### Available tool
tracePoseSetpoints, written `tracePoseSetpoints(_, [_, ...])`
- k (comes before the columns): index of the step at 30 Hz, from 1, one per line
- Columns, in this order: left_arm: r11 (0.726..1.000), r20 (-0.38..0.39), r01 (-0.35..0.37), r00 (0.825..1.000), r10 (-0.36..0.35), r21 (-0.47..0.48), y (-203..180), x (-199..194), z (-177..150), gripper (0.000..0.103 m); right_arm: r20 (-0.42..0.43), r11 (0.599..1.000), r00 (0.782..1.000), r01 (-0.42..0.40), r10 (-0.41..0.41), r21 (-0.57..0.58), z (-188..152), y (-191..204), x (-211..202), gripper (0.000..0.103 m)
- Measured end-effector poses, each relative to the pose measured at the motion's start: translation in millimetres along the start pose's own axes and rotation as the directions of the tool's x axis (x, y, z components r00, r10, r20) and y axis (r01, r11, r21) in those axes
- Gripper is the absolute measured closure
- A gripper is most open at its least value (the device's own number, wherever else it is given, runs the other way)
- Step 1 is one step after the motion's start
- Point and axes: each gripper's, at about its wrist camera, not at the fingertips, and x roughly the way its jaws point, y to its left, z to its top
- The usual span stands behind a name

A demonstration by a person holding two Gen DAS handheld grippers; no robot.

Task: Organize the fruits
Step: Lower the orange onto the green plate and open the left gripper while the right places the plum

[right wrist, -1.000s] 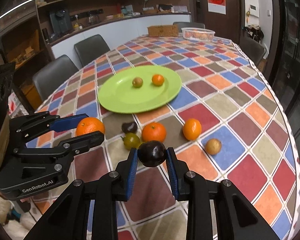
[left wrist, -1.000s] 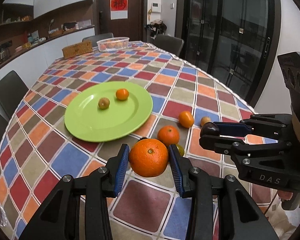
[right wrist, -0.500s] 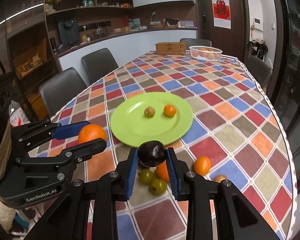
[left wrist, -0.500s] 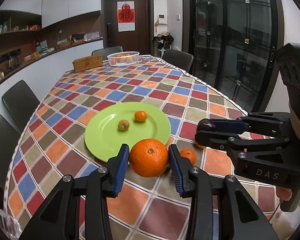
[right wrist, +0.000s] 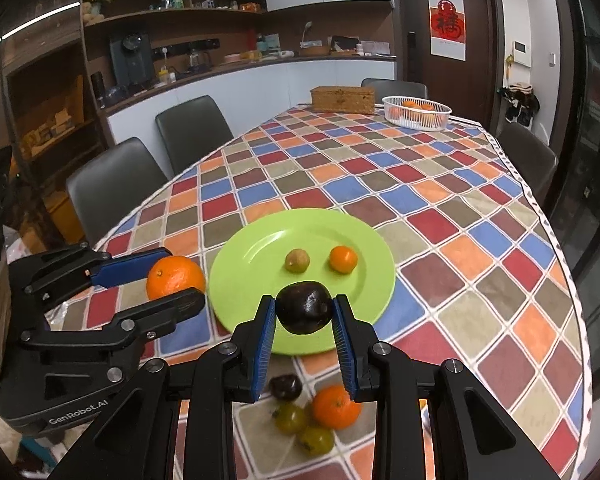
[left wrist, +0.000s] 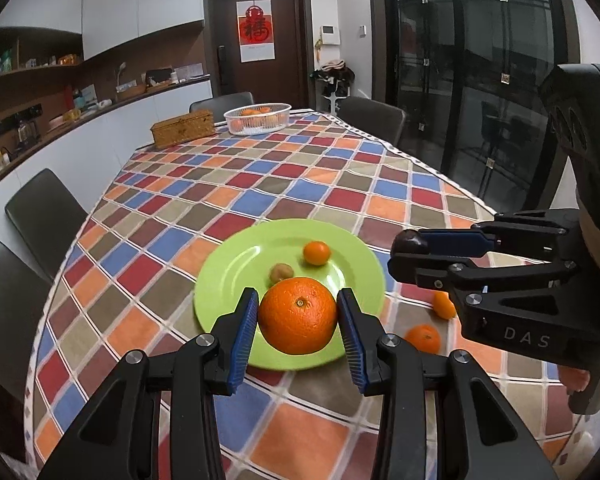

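Note:
A big orange [left wrist: 298, 315] sits clamped between the blue pads of my left gripper [left wrist: 298, 318], held in the air over the near rim of the green plate [left wrist: 236, 268]. My right gripper [right wrist: 304, 314] is shut on a dark purple fruit [right wrist: 305, 307], also above the plate's [right wrist: 252, 264] near edge. On the plate lie a small brown fruit [right wrist: 297, 260] and a small mandarin [right wrist: 343, 259]. Each gripper shows in the other's view: the left gripper [right wrist: 172, 280] with its orange [right wrist: 175, 277], the right gripper [left wrist: 408, 254] with its dark fruit [left wrist: 410, 242].
Loose fruit lies on the checked tablecloth near me: a dark fruit [right wrist: 286, 386], two green ones [right wrist: 290, 418], a mandarin [right wrist: 336, 406]. Far off stand a white basket of oranges [right wrist: 416, 110] and a wicker box [right wrist: 342, 100]. Dark chairs [right wrist: 112, 184] line the table.
Both grippers have risen and moved forward with their fruit, from over the loose fruit to above the plate's near rim. Neither grip has changed.

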Motion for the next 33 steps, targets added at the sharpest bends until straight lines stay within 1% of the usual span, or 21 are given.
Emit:
tracePoseSetpoints(7, [1.0,-0.032,0.023,0.999,-0.023,-0.005,17,28,9,0.063,-0.058,1.0,0.998,-0.012,0.012,0.004,16,-3,32,0.073])
tracePoseSetpoints(11, [0.999,-0.064,0.041,0.997,-0.042,-0.022,26,45,9,0.063,-0.107,1.0,0.994,-0.017,0.018,0.009,21,-5,53,0.073])
tracePoseSetpoints(14, [0.999,-0.089,0.03,0.996,-0.031,-0.013,30,60,9,0.063,-0.133,1.0,0.991,-0.008,0.007,-0.003,23,-5,67,0.073])
tracePoseSetpoints(20, [0.999,-0.146,0.027,0.989,-0.032,-0.041,43,89,7,0.063,-0.179,1.0,0.984,-0.006,0.006,-0.003,27,-9,94,0.073])
tracePoseSetpoints(26, [0.996,-0.204,0.039,0.977,-0.054,-0.078,52,112,7,0.063,-0.23,0.999,0.973,-0.014,0.02,0.029,27,-16,119,0.073])
tracePoseSetpoints(33, [0.993,-0.232,0.041,0.97,-0.067,-0.114,57,125,3,0.063,-0.262,0.999,0.965,-0.008,0.018,0.04,22,-18,132,0.073])
